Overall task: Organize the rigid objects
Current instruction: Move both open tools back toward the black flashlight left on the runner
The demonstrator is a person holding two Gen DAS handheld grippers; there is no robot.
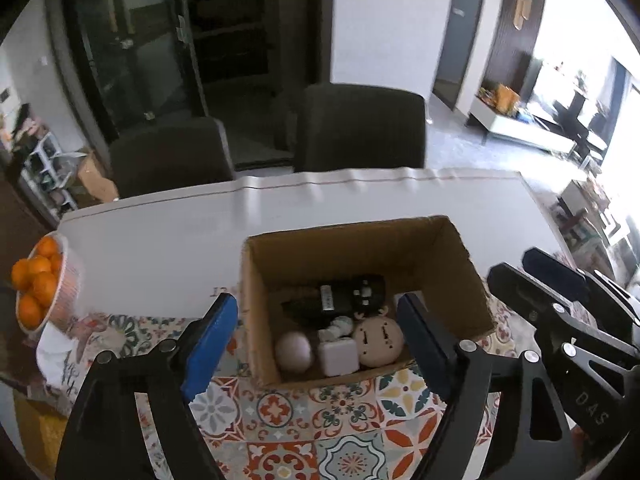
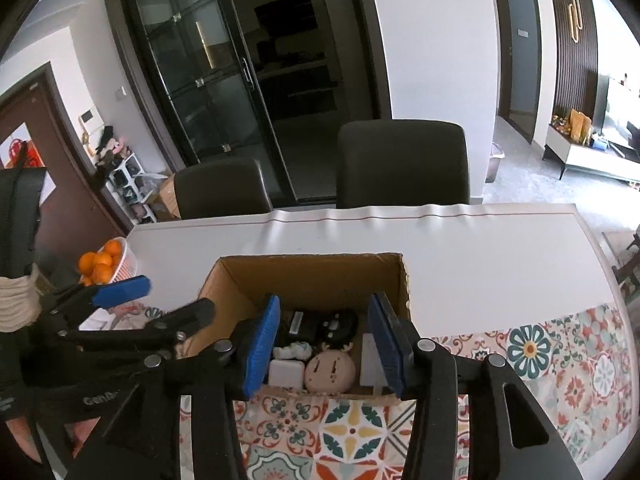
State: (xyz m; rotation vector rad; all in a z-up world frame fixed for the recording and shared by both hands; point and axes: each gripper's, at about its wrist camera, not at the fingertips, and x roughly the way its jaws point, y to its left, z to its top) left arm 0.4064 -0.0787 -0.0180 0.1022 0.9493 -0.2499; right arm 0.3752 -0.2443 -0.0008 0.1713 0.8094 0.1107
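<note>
Cardboard box point(image 1: 452, 276) sits open-topped on our tabletop point(image 1: 160, 240), its near edge on the patterned tile mat point(image 1: 280, 412) and its far part on the plain white surface. Inside we see a black remote point(image 1: 352, 294) toward the back, a round doll head with a drawn face point(image 1: 378, 340) at the front, a pale square block point(image 1: 338, 356) just beside it, and a white ball point(image 1: 293, 351) to the left of that. A small white crumpled piece point(image 1: 338, 326) lies between the remote and the block.

Our left gripper point(image 1: 320, 340) hangs over the near side of the box with its blue fingers point(image 1: 212, 344) spread wide and nothing between them. Our right gripper point(image 2: 328, 346) also hovers over the box, fingers point(image 2: 262, 344) apart and gripping nothing.

At the left edge of the tabletop stands a white bowl point(image 1: 66, 280) heaped with oranges point(image 1: 38, 280). Two dark chairs point(image 2: 404, 164) stand at the far side.
</note>
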